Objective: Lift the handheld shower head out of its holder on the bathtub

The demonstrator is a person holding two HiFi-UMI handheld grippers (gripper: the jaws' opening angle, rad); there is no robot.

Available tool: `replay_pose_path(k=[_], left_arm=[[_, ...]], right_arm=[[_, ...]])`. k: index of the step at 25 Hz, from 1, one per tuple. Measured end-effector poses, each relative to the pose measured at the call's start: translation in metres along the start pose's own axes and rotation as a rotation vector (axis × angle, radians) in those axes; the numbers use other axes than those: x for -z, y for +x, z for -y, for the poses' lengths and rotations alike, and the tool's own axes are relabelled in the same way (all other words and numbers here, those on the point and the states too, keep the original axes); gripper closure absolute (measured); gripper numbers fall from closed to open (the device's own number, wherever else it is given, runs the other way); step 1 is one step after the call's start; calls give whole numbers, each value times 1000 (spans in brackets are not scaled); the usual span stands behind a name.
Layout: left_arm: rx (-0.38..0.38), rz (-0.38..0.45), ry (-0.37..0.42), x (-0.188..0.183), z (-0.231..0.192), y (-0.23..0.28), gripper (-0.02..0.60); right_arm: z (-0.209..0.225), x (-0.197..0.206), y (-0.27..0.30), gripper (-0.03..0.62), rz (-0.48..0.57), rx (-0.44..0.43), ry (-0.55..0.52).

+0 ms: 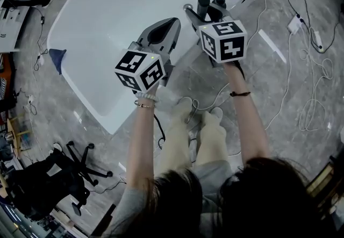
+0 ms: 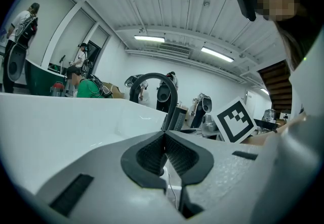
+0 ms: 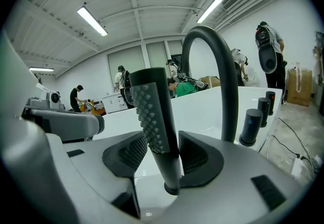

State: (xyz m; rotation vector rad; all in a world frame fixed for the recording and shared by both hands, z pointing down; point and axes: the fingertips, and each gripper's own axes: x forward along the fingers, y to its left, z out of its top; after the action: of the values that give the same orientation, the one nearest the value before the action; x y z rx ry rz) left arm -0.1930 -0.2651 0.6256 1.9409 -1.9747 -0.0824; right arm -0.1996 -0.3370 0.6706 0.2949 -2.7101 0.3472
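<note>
The dark handheld shower head stands upright in its holder on the white bathtub's rim; its studded face is turned left in the right gripper view. My right gripper is open, one jaw on each side of the handle, with gaps beside both pads. From the head view the shower head shows just past the right gripper. My left gripper hovers over the tub edge to the left. Its jaws are shut with nothing between them, which the left gripper view confirms at its tips.
A black arched faucet spout rises just behind the shower head, with dark round knobs to its right. Cables lie on the grey floor. An office chair stands at the lower left. A blue cloth hangs by the tub.
</note>
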Motion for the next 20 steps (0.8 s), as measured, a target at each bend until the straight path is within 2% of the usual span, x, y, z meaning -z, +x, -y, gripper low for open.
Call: replay_pose_path(k=[5,10,16,20], left_arm=[[-3,1,-2,0,-8,-4,575],[1,-2,-8,-2,-10,-6,575],[18,-10,-12,-11,-4,-7,575],[30,-11,-15,-20,8,-13,575]], right_arm=[[-1,3,5,456,-9,21,-38],[-1,2,5,473,-25,43,-77],[2,-4,-4,474,-2,101,-39],[-1,-18,-14,474,2,108,-29]])
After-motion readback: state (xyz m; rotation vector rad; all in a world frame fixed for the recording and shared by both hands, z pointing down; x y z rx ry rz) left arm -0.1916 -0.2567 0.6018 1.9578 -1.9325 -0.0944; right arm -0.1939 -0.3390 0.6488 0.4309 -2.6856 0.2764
